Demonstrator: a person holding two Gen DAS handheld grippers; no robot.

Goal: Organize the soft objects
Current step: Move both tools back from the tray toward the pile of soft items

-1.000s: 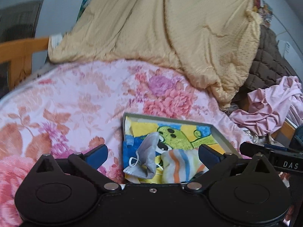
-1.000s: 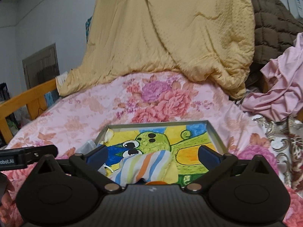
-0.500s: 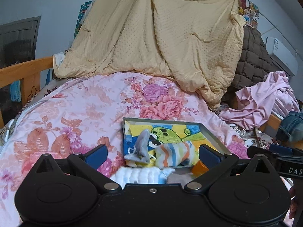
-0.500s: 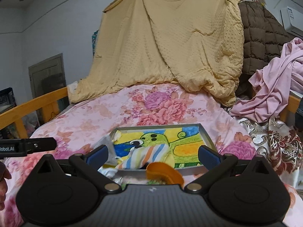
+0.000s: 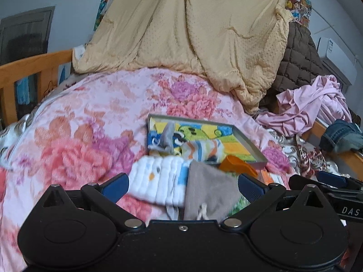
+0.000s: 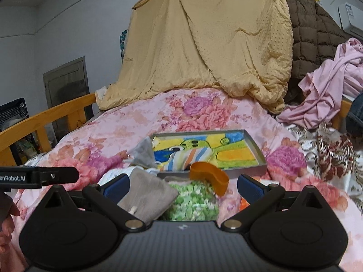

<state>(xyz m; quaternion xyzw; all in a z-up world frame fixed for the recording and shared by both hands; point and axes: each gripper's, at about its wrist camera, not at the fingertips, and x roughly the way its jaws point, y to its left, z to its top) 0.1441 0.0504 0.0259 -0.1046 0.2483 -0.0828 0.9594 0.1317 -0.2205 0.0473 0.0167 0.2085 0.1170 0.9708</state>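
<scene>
On the floral bed, the tray [image 6: 254, 146] at 12 o'clock holds a striped sock [image 6: 192, 156] and grey mask [image 5: 168, 136]. Both the left claw [image 5: 182, 184] and the right claw [image 6: 182, 184] gape wide, empty.

Both cameras have pulled back from the tray [image 5: 247, 139], which now sits mid-frame rather than low between the fingers. Newly in view at the bottom of the frames: a white folded cloth [image 5: 158, 181], a grey pouch [image 6: 147, 195], an orange scoop [image 6: 209, 178] and a green-speckled bag [image 6: 195, 201].
</scene>
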